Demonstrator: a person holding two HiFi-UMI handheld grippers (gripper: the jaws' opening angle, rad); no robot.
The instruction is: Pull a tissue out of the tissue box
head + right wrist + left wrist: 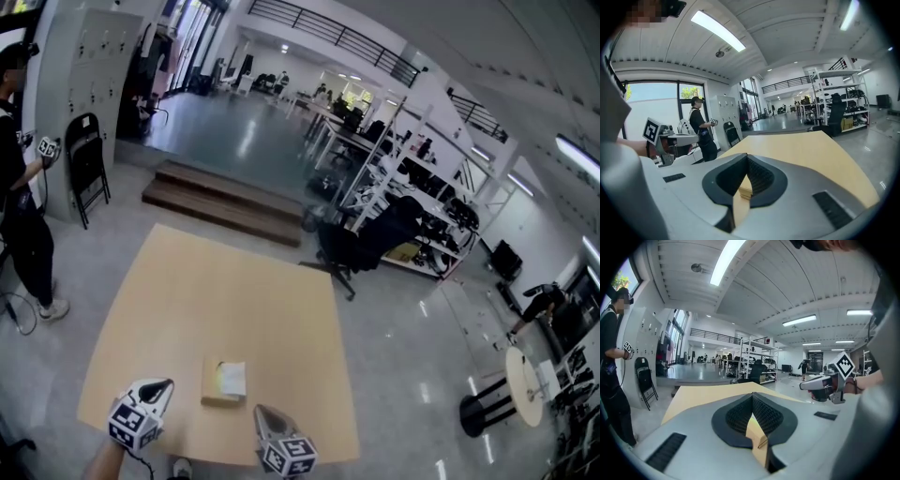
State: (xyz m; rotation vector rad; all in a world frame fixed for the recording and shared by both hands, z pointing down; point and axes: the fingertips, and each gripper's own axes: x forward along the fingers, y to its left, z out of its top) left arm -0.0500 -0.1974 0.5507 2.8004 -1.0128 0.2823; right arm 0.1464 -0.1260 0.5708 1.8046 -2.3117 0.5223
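**A:** So, what are the two grippers up to?

**B:** The left gripper (752, 397) has its jaws pressed together at the tips, with nothing caught between them. The right gripper (747, 157) is the same: jaws closed and empty. Both hang low over the near edge of the table (187, 281). They point forward, side by side, with a gap between them.

**A:** And the tissue box?

**B:** The tissue box (223, 384) lies flat on the table just ahead of the grippers, in line with the gap between them. Neither gripper touches it. It's a low tan carton, close to the table's near edge.

**A:** Anything in it?

**B:** There's a paler patch on its top face. I can't tell from here whether a tissue stands up out of it.

**A:** What about farther out?

**B:** A person (19, 178) stands off to the left beside a black folding chair (89, 164), holding another gripper with a marker cube. Past the table there are wooden steps (225, 202), a black office chair (352, 248) and shelving racks (412, 206).
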